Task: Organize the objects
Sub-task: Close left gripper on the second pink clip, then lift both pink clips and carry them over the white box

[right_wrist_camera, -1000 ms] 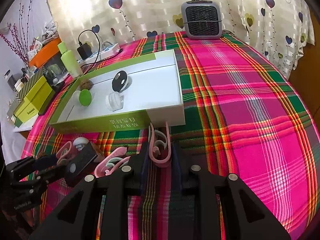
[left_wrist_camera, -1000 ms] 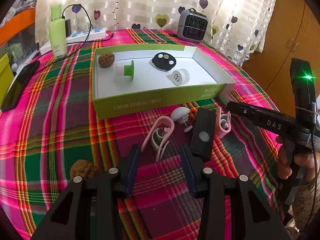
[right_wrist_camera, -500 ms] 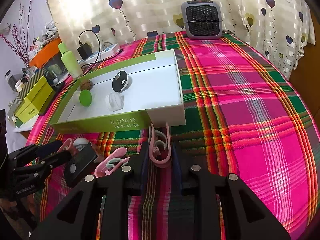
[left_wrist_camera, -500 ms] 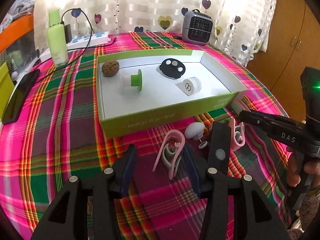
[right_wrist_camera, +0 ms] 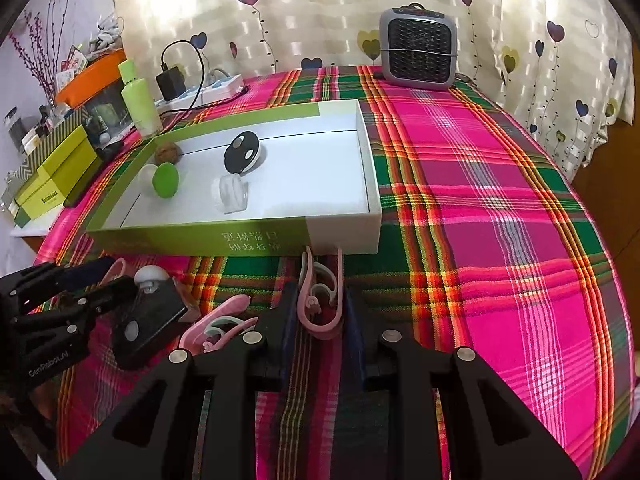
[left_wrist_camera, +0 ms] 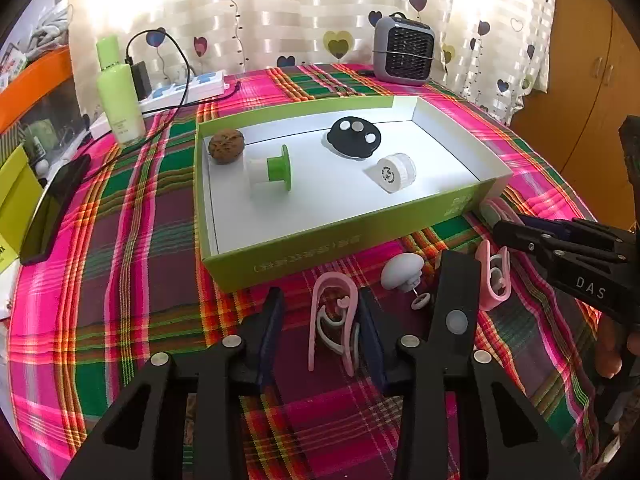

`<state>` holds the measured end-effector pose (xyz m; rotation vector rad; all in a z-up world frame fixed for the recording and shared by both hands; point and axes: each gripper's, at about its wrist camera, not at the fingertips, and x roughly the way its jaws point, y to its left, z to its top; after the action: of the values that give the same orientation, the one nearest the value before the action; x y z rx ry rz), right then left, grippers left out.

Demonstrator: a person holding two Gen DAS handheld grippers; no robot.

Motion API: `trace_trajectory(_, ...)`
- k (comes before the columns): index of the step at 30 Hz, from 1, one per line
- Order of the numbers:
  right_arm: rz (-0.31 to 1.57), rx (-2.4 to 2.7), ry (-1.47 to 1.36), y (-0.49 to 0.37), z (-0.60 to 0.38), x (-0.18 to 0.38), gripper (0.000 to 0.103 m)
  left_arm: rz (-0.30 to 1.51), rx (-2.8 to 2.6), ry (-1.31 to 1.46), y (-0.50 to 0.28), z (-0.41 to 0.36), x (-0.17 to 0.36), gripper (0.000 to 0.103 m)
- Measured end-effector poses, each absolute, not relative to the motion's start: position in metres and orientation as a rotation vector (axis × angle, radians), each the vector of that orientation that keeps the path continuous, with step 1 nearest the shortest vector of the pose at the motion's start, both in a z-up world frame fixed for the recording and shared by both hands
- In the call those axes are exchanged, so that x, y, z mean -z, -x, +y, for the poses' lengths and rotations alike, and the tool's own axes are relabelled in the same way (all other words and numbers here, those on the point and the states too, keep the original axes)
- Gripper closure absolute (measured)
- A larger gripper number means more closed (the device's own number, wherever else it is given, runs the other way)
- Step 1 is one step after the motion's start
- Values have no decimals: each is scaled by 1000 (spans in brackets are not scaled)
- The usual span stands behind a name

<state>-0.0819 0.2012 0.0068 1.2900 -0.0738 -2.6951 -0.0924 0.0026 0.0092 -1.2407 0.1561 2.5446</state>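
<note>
A green and white box (left_wrist_camera: 360,228) (right_wrist_camera: 344,236) holds a walnut (left_wrist_camera: 226,146), a green-capped piece (left_wrist_camera: 276,168), a black disc (left_wrist_camera: 354,142) and a white round cap (left_wrist_camera: 394,172). In front of it lie pink clips, a white knob (left_wrist_camera: 402,276) and a black remote (left_wrist_camera: 454,308). My left gripper (left_wrist_camera: 320,320) is open with a pink clip (left_wrist_camera: 334,320) between its fingers, the right finger touching it. My right gripper (right_wrist_camera: 318,312) is open around another pink clip (right_wrist_camera: 320,300), fingers close to its sides.
A third pink clip (left_wrist_camera: 496,276) lies right of the remote. A grey heater (right_wrist_camera: 418,54), a green bottle (left_wrist_camera: 120,96), a power strip (left_wrist_camera: 184,88), a phone (left_wrist_camera: 52,208) and yellow-green boxes (right_wrist_camera: 52,184) stand around the plaid-covered table (right_wrist_camera: 500,208).
My left gripper has moved forward and right, so the pink clip now sits between its fingers. The walnut on the cloth has dropped out of view. The right gripper has stayed still.
</note>
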Motion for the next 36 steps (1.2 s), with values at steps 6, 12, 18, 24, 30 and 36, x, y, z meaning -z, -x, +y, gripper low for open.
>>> trace_trajectory(6, -67, 2697, -1290, 81, 200, -7, 79, 148, -2544, 1245, 93, 2, -10, 80)
trace_trajectory(12, -81, 2695, -1286, 81, 201, -7, 79, 124, -2556, 1247, 93, 1, -10, 82)
trace_trajectory(18, -88, 2681, -1265, 79, 200, -9, 79, 102, -2567, 1244, 92, -1, -11, 82)
trace_trajectory(24, -102, 2669, -1249, 77, 199, -11, 79, 80, -2578, 1225, 90, -2, -18, 82)
trace_trajectory(30, -108, 2664, -1220, 74, 199, -20, 79, 49, -2581, 1209, 90, -3, -27, 82)
trace_trajectory(36, -137, 2636, -1205, 74, 197, -28, 79, 31, -2584, 1205, 93, -3, -33, 82)
